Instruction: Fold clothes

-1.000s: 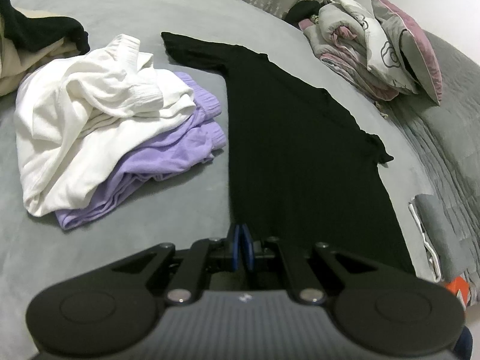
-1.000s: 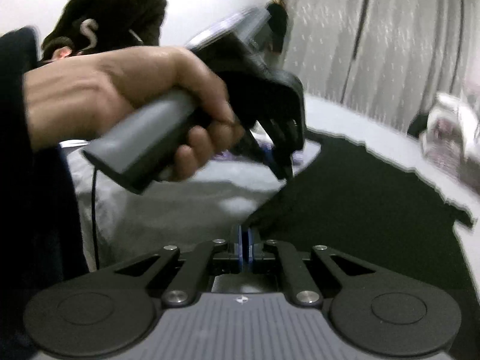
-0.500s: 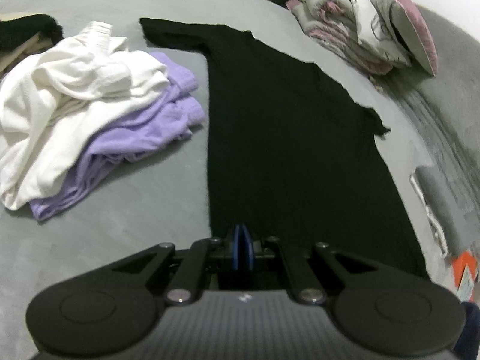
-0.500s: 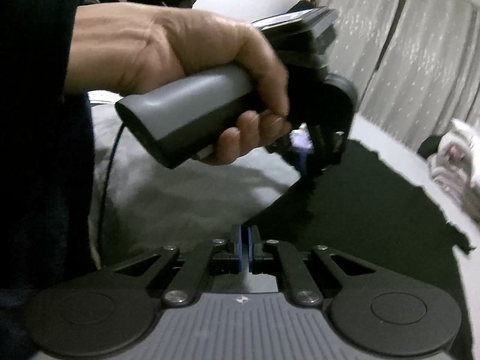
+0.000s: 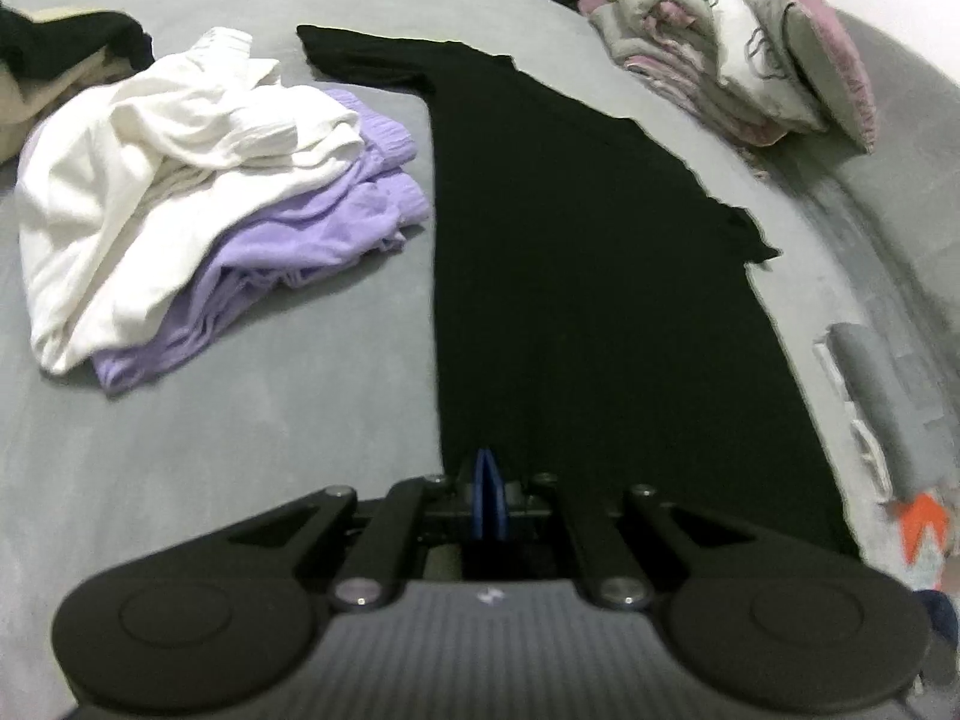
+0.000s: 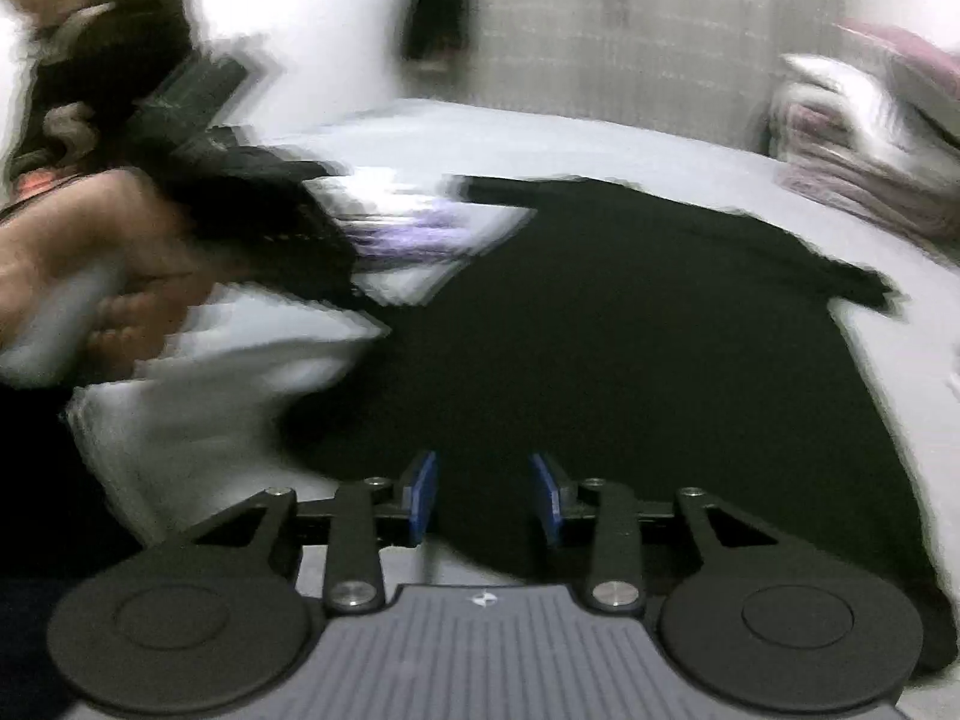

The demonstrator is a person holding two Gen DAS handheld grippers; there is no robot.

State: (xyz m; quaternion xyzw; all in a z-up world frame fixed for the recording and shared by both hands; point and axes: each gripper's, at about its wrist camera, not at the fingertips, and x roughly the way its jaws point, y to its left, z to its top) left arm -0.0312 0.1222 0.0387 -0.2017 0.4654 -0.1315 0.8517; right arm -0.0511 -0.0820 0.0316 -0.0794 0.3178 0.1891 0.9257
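A black short-sleeved garment (image 5: 588, 300) lies spread flat along the grey bed (image 5: 240, 450). My left gripper (image 5: 489, 501) is shut at the garment's near left hem corner, its blue pads pinched together on the fabric edge. In the right wrist view the garment (image 6: 600, 330) fills the middle. My right gripper (image 6: 483, 498) hovers over its near hem with the jaws opening and nothing pressed between them. At the left, heavily blurred, are the person's hand (image 6: 90, 276) and the left gripper's body (image 6: 270, 240).
A loose white garment (image 5: 180, 180) lies on a lilac one (image 5: 312, 240) left of the black garment. Dark and beige clothes (image 5: 60, 54) sit at the far left. Folded bedding and pillows (image 5: 750, 48) are piled at the far right. Something orange (image 5: 924, 522) lies off the right edge.
The right gripper has swung right, away from the hand holding the left gripper, and its jaws have parted. The left gripper stays shut and has shifted slightly along the hem.
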